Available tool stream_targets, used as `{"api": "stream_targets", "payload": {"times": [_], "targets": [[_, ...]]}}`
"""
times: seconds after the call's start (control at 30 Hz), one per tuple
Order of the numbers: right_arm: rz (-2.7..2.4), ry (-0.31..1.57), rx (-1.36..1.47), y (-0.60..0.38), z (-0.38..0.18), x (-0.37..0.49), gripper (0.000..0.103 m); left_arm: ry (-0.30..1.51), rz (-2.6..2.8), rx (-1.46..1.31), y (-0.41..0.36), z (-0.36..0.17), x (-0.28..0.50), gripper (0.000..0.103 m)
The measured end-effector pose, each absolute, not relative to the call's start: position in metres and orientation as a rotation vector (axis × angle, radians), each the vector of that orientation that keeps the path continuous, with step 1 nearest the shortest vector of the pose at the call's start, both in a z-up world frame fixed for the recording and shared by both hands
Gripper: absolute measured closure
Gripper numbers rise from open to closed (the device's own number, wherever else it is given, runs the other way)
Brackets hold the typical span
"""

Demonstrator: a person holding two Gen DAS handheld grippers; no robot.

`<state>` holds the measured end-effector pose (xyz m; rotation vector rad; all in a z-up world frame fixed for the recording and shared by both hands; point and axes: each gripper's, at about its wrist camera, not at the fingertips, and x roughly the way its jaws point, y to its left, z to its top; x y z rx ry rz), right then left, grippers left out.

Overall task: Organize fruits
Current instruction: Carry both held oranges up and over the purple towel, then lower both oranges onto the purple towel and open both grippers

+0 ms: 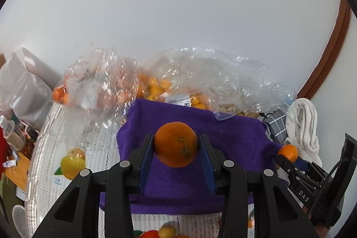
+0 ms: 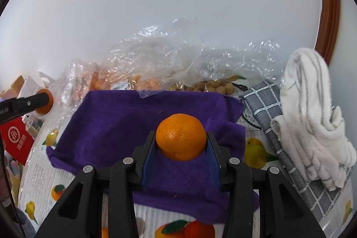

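The left hand-held gripper is closed on a dark orange, its blue pads pressing both sides of the fruit above the purple towel. The right hand-held gripper likewise clamps a lighter orange over the same towel, which lies on the worktop with its fruit-print cover.

Each view catches the other tool at its edge. The left wrist view shows the right gripper with its orange at the far right, and the letters "DAS" on its black body. The right wrist view shows the left gripper and its orange at the far left.

Only the left wrist view shows the yellow-orange small fruit inside the clear bags clearly, with a white barcode label too small to read, and a grey-white bag at the left. Only the right wrist view shows pale brown round fruit in the bag, a red packet with a white round logo and white characters, and the full fold of the grey checked cloth beside the white towel.
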<state>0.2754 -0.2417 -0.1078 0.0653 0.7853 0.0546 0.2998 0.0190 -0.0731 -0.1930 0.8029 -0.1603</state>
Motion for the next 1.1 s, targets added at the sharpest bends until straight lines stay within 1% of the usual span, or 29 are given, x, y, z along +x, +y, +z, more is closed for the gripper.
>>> {"api": "stream_targets", "payload": {"times": [0.4, 0.67, 1.1], "targets": [[0.056, 0.871, 0.03, -0.236, -0.157, 0.305, 0.061, 0.915, -0.125, -0.126, 0.013, -0.12, 0.331, 0.065], [0.054, 0.889, 0.051, -0.243, -0.168, 0.311, 0.061, 0.98, -0.136, -0.083, -0.001, -0.147, 0.339, 0.065], [0.058, 0.923, 0.025, -0.238, -0.181, 0.315, 0.061, 1.023, -0.134, -0.06, -0.005, -0.161, 0.344, 0.064]]}}
